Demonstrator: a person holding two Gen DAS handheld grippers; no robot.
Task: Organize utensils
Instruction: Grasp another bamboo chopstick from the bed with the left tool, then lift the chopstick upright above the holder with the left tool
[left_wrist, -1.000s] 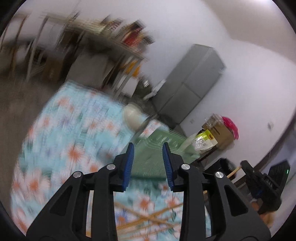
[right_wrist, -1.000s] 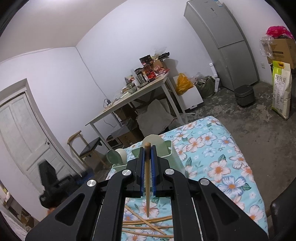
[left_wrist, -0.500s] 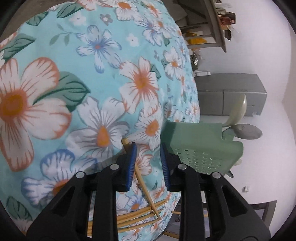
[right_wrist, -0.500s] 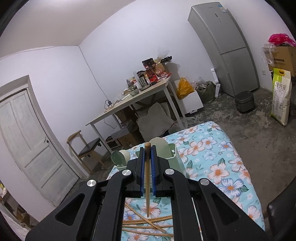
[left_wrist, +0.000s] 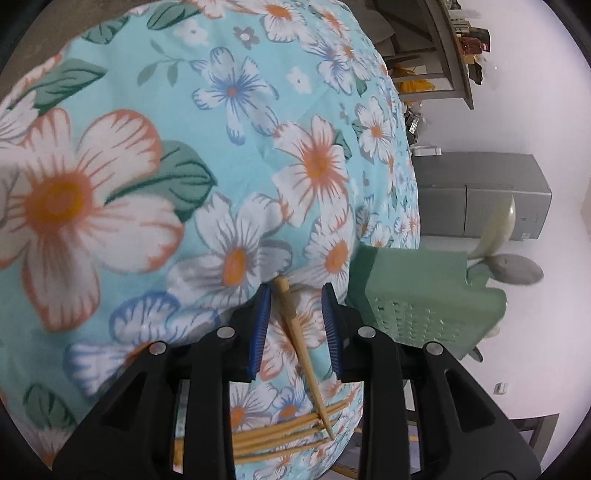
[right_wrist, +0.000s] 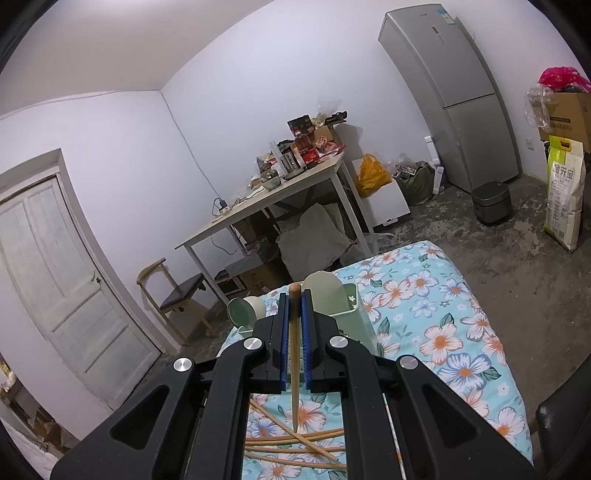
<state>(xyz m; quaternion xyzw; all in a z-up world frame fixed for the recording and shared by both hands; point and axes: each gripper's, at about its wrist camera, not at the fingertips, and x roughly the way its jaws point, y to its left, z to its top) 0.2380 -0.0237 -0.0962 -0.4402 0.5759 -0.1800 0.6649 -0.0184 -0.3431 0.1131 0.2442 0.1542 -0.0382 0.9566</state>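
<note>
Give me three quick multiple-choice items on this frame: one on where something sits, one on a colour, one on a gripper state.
1. Where does the chopstick in the left wrist view lie?
A. Between the left gripper's blue pads, on the cloth
B. Inside the holder
C. On the floor

2. What colour is the utensil holder?
A. Red
B. Pale green
C. Black

3. What state is the right gripper in?
A. Wide open, empty
B. Out of view
C. Shut on a chopstick

Answers: 1 A, the stick lies on the floral cloth inside the gap, with the pads standing clear of it. 2 B, its perforated wall is pale green. 3 C, both pads press against the held chopstick that stands between them.
</note>
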